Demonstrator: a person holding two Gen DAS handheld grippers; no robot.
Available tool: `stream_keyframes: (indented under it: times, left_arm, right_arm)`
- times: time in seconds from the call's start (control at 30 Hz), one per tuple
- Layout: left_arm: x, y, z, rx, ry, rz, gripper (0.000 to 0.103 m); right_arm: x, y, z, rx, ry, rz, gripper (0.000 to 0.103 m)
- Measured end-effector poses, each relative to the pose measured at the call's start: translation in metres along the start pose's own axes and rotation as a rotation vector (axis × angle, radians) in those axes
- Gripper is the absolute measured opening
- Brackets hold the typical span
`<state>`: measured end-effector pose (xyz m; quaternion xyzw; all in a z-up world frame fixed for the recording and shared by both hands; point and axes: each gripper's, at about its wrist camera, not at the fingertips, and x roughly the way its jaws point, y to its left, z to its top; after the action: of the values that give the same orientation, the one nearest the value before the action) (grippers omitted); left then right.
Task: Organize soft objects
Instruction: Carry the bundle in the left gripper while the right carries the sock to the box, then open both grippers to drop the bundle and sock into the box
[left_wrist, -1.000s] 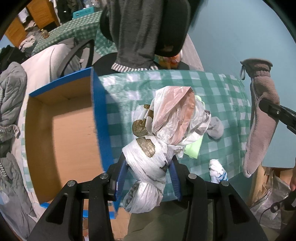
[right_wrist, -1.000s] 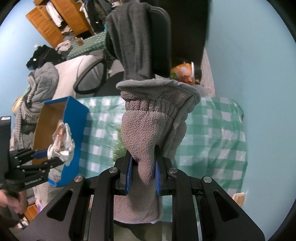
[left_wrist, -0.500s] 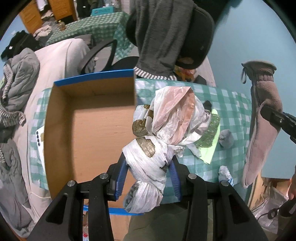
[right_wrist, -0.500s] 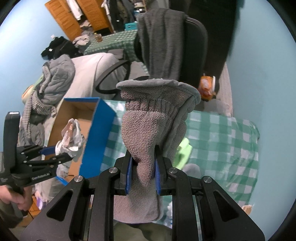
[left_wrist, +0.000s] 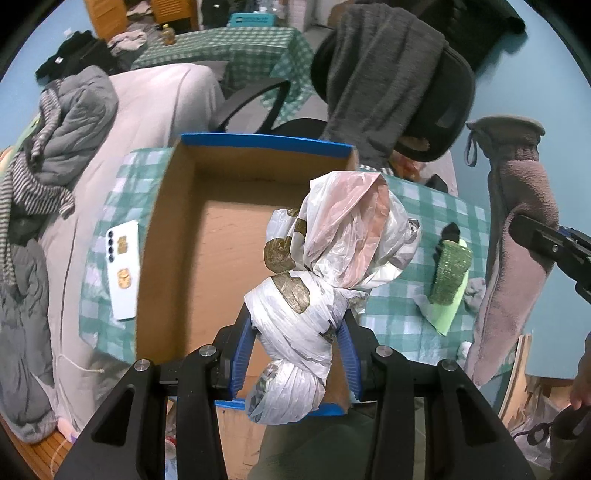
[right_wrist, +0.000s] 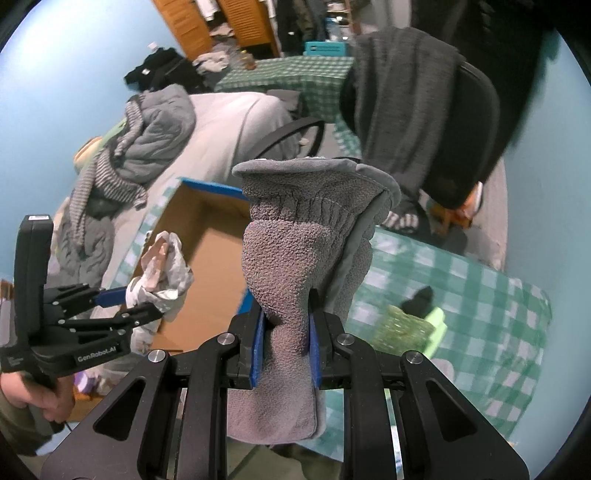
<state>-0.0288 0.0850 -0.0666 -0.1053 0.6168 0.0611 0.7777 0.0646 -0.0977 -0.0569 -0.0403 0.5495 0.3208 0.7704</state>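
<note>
My left gripper (left_wrist: 295, 332) is shut on a knotted white plastic bag (left_wrist: 325, 266) and holds it above the near right part of an open cardboard box (left_wrist: 207, 236) with blue edges. My right gripper (right_wrist: 284, 332) is shut on a grey fleece glove (right_wrist: 295, 251), held in the air over the checked table, right of the box (right_wrist: 207, 254). The glove also hangs at the right of the left wrist view (left_wrist: 513, 236). The left gripper with the bag shows in the right wrist view (right_wrist: 147, 299).
On the green checked tablecloth (left_wrist: 399, 314) lie a green glittery item on a light green sheet (left_wrist: 448, 273), a small grey cloth (left_wrist: 476, 291) and a dark item (left_wrist: 448, 232). A white phone (left_wrist: 123, 269) lies left of the box. A chair draped with grey clothing (left_wrist: 388, 85) stands behind the table.
Both grippers have moved left with their loads. The bag now hangs over the box rather than over the tablecloth. The box is more central in both views.
</note>
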Motion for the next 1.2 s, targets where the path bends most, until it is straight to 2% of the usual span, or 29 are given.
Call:
stream_keyframes:
  times: [0.3,0.53,0.93,1.2]
  left_arm:
    - [0.003,0.044,-0.008,-0.076,0.002,0.025,0.043]
    - [0.009,0.067,-0.009,-0.099,0.009,0.036,0.043]
    - [0.028,0.082,-0.001,-0.129,0.030,0.005,0.043]
    - [0.049,0.088,0.007,-0.147,0.059,0.025,0.044]
  right_arm:
    - [0.028,0.037,0.012,-0.061,0.035,0.040,0.018]
    - [0.052,0.063,0.021,-0.090,0.064,0.060,0.018]
    - [0.091,0.096,0.030,-0.108,0.122,0.081,0.018]
    - [0.125,0.104,0.034,-0.105,0.170,0.089,0.018]
